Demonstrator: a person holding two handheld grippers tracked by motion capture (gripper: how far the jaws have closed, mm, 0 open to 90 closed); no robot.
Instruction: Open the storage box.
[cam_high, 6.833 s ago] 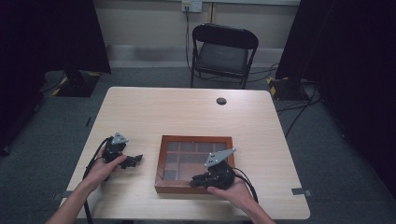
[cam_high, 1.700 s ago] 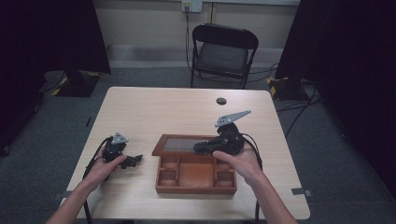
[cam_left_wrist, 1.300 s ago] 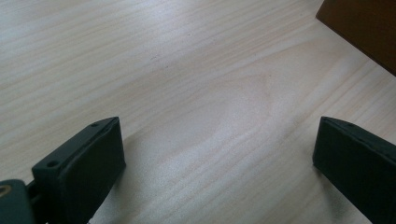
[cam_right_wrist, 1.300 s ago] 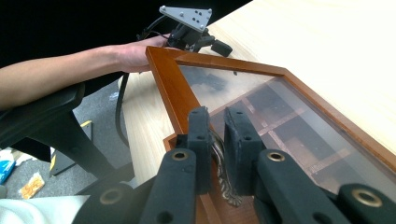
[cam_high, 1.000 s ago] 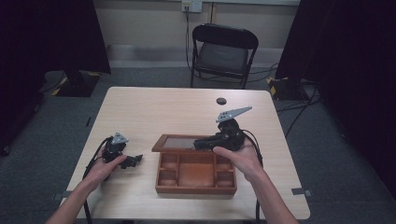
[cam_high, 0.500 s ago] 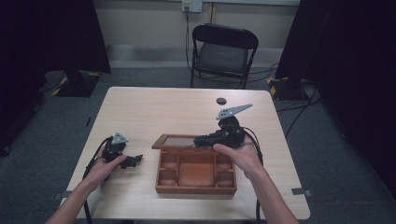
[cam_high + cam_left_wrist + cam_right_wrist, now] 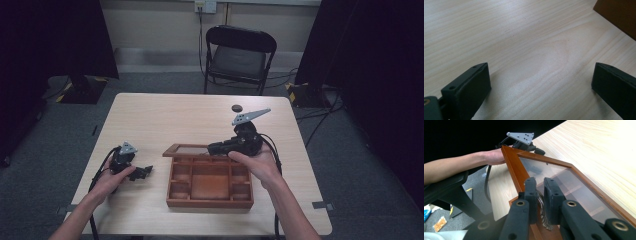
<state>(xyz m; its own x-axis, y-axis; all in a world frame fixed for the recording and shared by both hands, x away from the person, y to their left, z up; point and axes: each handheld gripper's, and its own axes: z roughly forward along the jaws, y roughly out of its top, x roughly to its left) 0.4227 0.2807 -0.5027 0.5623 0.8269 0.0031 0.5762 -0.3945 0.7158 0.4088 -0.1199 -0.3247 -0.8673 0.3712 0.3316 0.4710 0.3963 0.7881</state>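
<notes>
A wooden box (image 7: 210, 202) with several compartments sits on the table near the front. Its glass-paned lid (image 7: 186, 149) stands swung up on the far side. My right gripper (image 7: 214, 148) is shut on the lid's raised edge. In the right gripper view its jaws (image 7: 540, 185) pinch a small metal fitting on the lid frame (image 7: 511, 162). My left gripper (image 7: 145, 172) rests on the table left of the box, held in a hand. Its jaws (image 7: 539, 82) stand wide open over bare wood, and a corner of the box (image 7: 619, 15) shows beyond them.
A small dark round object (image 7: 236, 107) lies near the table's far edge. Behind the table stands a black folding chair (image 7: 240, 55). Cables trail from both grippers toward the front edge. Bare tabletop (image 7: 165, 120) stretches behind the box.
Since the earliest frame the right gripper has swung the lid up from flat on the box. Over the last second the lid and both hands have barely moved.
</notes>
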